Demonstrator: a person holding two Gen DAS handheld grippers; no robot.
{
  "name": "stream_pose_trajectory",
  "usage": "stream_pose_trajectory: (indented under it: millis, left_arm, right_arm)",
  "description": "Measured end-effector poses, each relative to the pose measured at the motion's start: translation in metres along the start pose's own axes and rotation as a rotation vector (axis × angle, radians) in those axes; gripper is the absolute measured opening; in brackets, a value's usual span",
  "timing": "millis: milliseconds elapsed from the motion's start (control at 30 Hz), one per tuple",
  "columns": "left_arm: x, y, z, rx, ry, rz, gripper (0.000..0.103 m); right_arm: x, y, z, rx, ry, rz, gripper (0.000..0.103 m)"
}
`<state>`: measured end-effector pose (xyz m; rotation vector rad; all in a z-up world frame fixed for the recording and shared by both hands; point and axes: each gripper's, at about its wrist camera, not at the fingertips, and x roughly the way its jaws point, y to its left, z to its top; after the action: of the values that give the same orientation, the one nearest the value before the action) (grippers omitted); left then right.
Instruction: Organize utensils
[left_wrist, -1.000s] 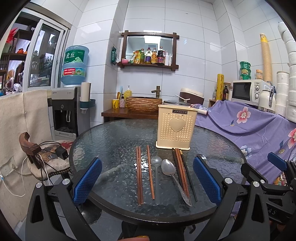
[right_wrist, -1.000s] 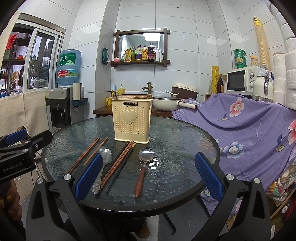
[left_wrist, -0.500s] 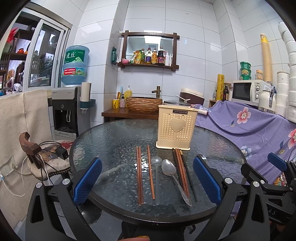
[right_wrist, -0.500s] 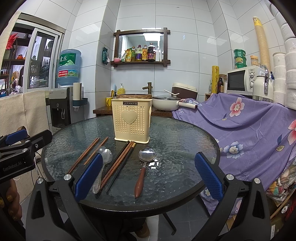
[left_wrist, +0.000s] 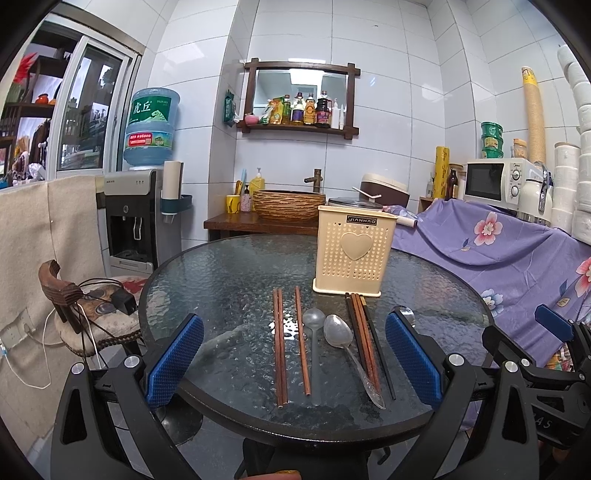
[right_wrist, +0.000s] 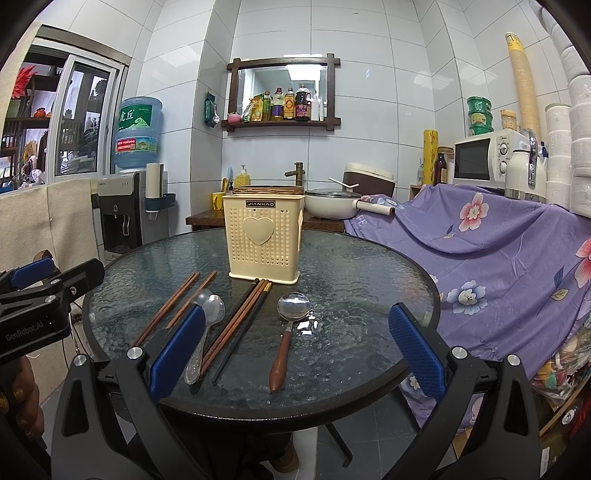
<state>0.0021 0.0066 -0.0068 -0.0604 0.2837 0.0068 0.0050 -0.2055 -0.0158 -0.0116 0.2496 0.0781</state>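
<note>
In the left wrist view, the left gripper (left_wrist: 293, 360) stood wide open low in the frame, its blue-padded fingers (left_wrist: 173, 360) spread to either side of the utensils and holding nothing. The round glass table (left_wrist: 221, 280) filled the middle of the picture, and a cream perforated utensil holder (left_wrist: 354, 253) with a heart on its face stood upright just right of center, toward the far side of the glass. In front of it the utensils lay flat in a row pointing away from the camera: a pair of reddish-brown chopsticks (left_wrist: 279, 347) side by side at center-left, a single chopstick (left_wrist: 301, 339) just right of them, a clear plastic spoon (left_wrist: 314, 332), a metal spoon (left_wrist: 347, 350), and then a bundle of brown and dark chopsticks (left_wrist: 365, 339) whose far tips nearly met the holder's base. Part of the right gripper (left_wrist: 554, 328) showed at the right edge. In the right wrist view, the right gripper (right_wrist: 295, 352) was likewise spread wide and empty at the bottom of the frame, with its left pad overlapping the clear and metal spoons. A wooden-handled metal spoon (right_wrist: 288, 328) lay alone at center, bowl toward the holder (right_wrist: 263, 240), apart from the chopstick bundle (right_wrist: 236, 325) on its left. A purple floral cloth (right_wrist: 498, 266) covered the right side, a microwave (right_wrist: 487, 158) sat above it, and a water dispenser (right_wrist: 122, 206) stood at left.
</note>
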Motion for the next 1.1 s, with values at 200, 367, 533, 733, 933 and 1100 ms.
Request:
stream_pose_trajectory:
  millis: [200,367,533,733,933,1100]
  left_arm:
    - [0.015,0.012,-0.003,-0.041,0.076,-0.013,0.097]
    - [0.035,0.019,-0.007,-0.02,0.138,0.004,0.097]
    - [0.057,0.029,-0.008,-0.006,0.21,0.02,0.097]
    - [0.088,0.044,-0.007,0.011,0.32,0.056,0.097]
    - [0.124,0.051,0.0,0.026,0.408,0.036,0.089]
    - [0.151,0.05,0.005,0.059,0.469,0.023,0.079]
  right_arm:
    - [0.015,-0.004,0.0,0.006,0.053,0.003,0.098]
    - [0.041,-0.007,-0.009,-0.016,0.156,-0.001,0.098]
    - [0.07,-0.007,-0.014,-0.041,0.28,0.022,0.098]
    - [0.105,-0.019,-0.014,-0.045,0.378,0.004,0.098]
    - [0.145,-0.026,-0.011,0.003,0.511,0.061,0.098]
    - [0.175,-0.015,-0.009,-0.035,0.599,0.098,0.098]
